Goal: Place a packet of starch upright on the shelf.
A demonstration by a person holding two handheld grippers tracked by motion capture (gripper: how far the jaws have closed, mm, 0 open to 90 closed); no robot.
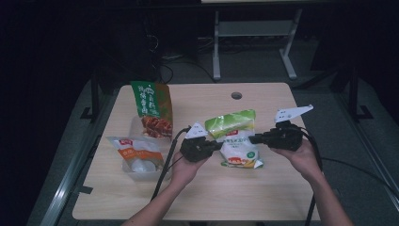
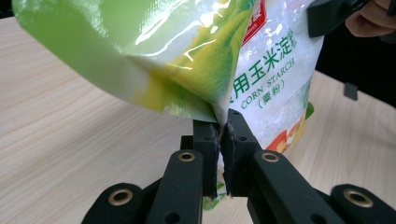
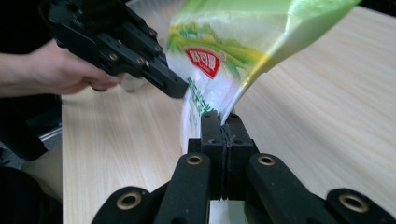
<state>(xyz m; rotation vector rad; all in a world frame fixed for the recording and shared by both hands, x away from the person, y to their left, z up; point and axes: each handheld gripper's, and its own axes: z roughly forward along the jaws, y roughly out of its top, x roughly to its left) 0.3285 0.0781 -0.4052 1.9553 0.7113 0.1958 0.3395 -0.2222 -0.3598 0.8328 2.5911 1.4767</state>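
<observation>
dim lab: bare worktable (image 1: 263,197), cables (image 1: 164,70)

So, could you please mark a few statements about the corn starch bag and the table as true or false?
1. Both the left gripper and the right gripper are shut on the corn starch bag. True.
2. The bag is blue. False: green and white.
3. Two other packets lie on the table. True.
4. The bag's top half lies flat on the table. False: it is lifted.
</observation>
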